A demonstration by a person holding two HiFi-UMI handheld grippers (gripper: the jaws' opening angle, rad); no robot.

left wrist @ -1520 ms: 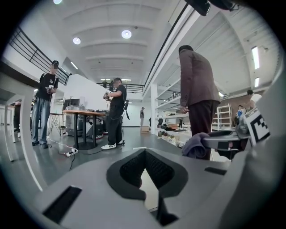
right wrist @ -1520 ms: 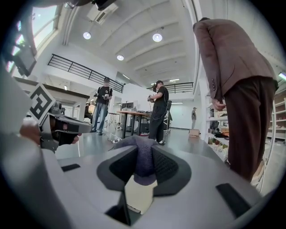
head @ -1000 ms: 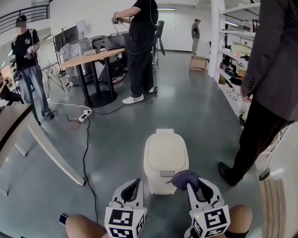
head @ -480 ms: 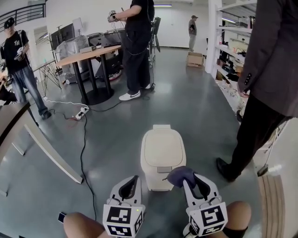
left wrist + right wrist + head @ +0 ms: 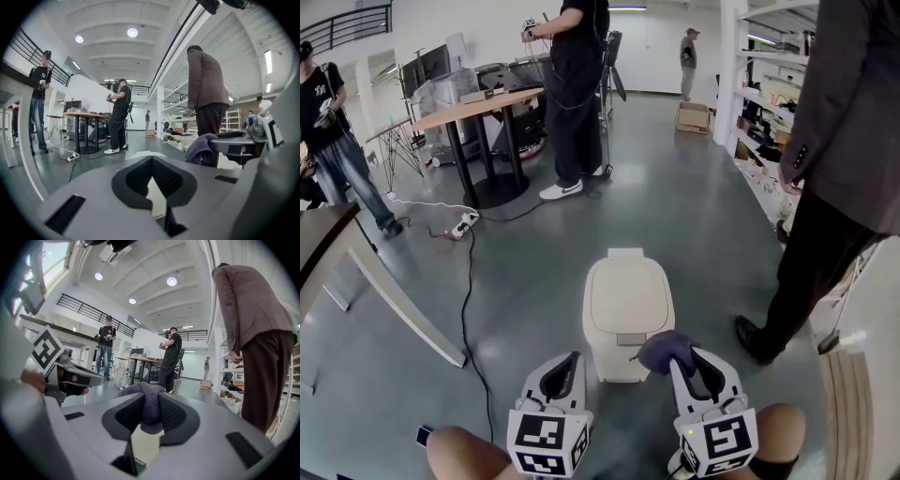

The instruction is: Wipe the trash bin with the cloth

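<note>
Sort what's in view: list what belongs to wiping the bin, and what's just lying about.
For the job:
- trash bin, lid down
- purple cloth, clamped in the right tool
- left tool, empty, jaws together

Lying about:
- power strip and black cable on the floor
- long pale board on the floor
- cardboard box
- round table

Held low, side by side and pointing forward: the left gripper [image 5: 570, 360], jaw tips touching; the right gripper [image 5: 689, 364], jaws clamped on a purple cloth [image 5: 664, 350].
</note>
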